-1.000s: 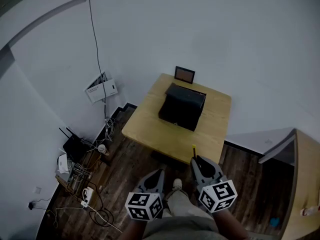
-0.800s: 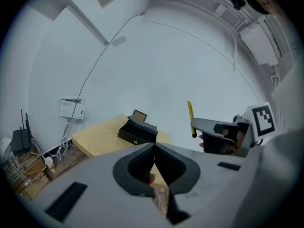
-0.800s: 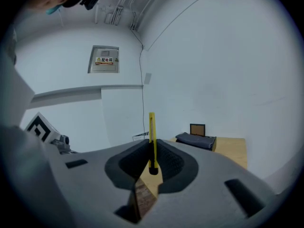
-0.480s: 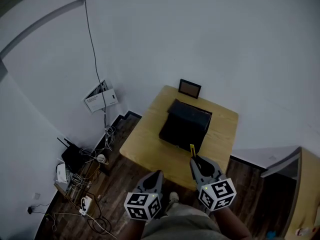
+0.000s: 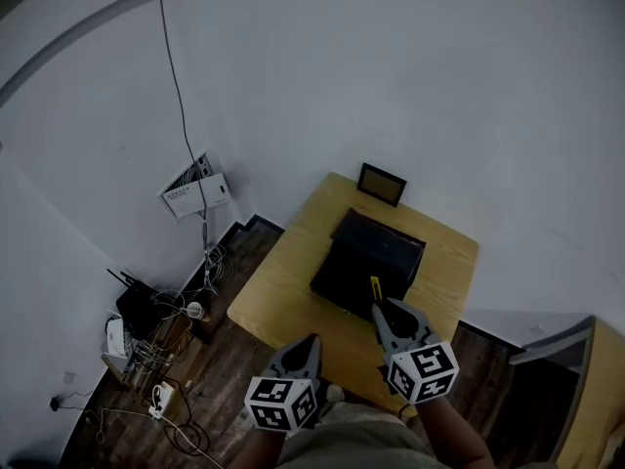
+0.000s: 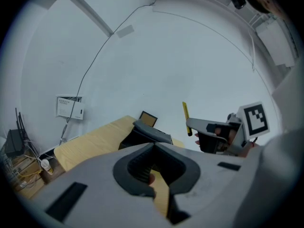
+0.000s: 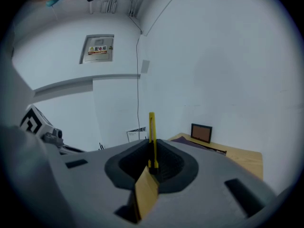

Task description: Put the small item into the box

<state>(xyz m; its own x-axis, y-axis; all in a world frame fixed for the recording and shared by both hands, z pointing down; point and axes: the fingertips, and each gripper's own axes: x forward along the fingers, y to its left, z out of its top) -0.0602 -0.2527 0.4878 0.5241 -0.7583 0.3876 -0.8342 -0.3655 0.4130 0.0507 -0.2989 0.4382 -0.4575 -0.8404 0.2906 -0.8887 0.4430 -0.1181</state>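
A thin yellow stick (image 5: 375, 288) stands upright between the jaws of my right gripper (image 5: 382, 308), which is shut on it. In the right gripper view the yellow stick (image 7: 152, 136) rises from my right gripper (image 7: 152, 146). The black box (image 5: 368, 258) sits on the wooden table (image 5: 283, 291); the stick shows over the box's near edge. My left gripper (image 5: 310, 341) hangs lower left, short of the table's near edge, shut with nothing in it. The left gripper view shows my left gripper (image 6: 154, 146), the box (image 6: 142, 136) and the right gripper (image 6: 205, 127) holding the stick (image 6: 185, 118).
A small framed picture (image 5: 382, 184) stands at the table's far edge against the white wall. On the dark wood floor to the left lie a router, cables and power strips (image 5: 146, 320). A white panel (image 5: 195, 177) leans on the wall. Another wooden surface (image 5: 607, 389) is at far right.
The table and box have come closer and lower in the head view. My right gripper with the yellow stick now shows over the box's near edge instead of short of the table.
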